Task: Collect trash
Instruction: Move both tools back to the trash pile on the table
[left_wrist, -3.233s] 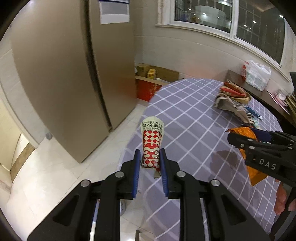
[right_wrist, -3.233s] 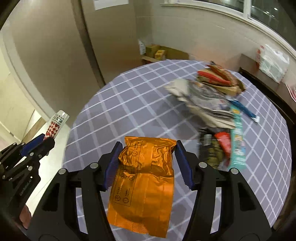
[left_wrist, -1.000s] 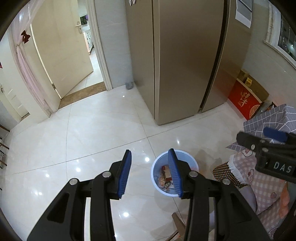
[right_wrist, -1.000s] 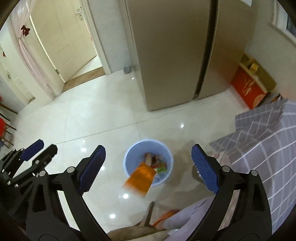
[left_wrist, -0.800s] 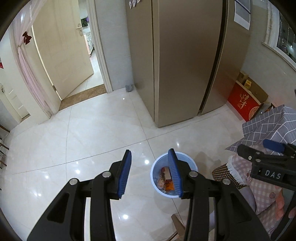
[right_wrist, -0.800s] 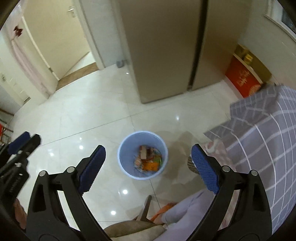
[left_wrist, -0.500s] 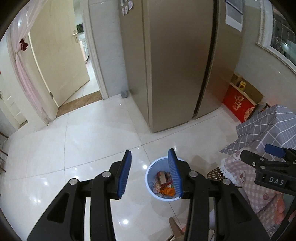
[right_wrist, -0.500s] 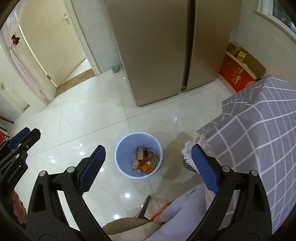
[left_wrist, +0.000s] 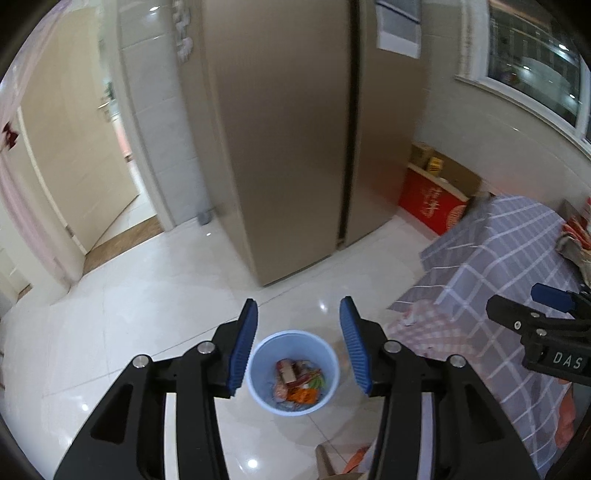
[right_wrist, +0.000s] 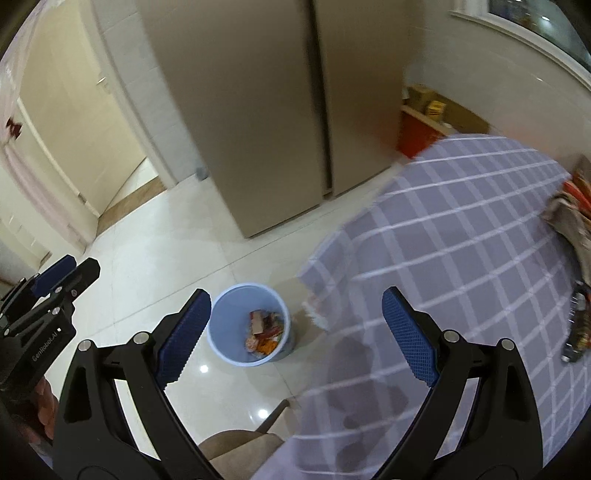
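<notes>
Your largest fixture is the tall brown double-door cabinet (left_wrist: 295, 140), standing on the glossy white tile floor (left_wrist: 140, 306), with an open doorway (left_wrist: 122, 192) to its left. The table under the purple checked cloth (right_wrist: 461, 258) fills the right side of the right wrist view; its near edge hangs just beside the bin, and wrappers (right_wrist: 569, 218) lie heaped at its far right edge, with a dark packet (right_wrist: 576, 325) nearer you. A red box (left_wrist: 432, 206) sits against the wall under the window. The light-blue bin (left_wrist: 293, 371) stands on the floor close to the table's edge and holds mixed trash (left_wrist: 297, 380): red, orange and green wrappers at the bottom, well below the rim. Bare tile lies open to the left of and behind the bin, up to the doorway. Your left gripper (left_wrist: 297, 350) hangs above the bin, jaws opening, nothing between them. Your right gripper (right_wrist: 295, 339) has its jaws spread wide and empty, straddling bin and table edge.
</notes>
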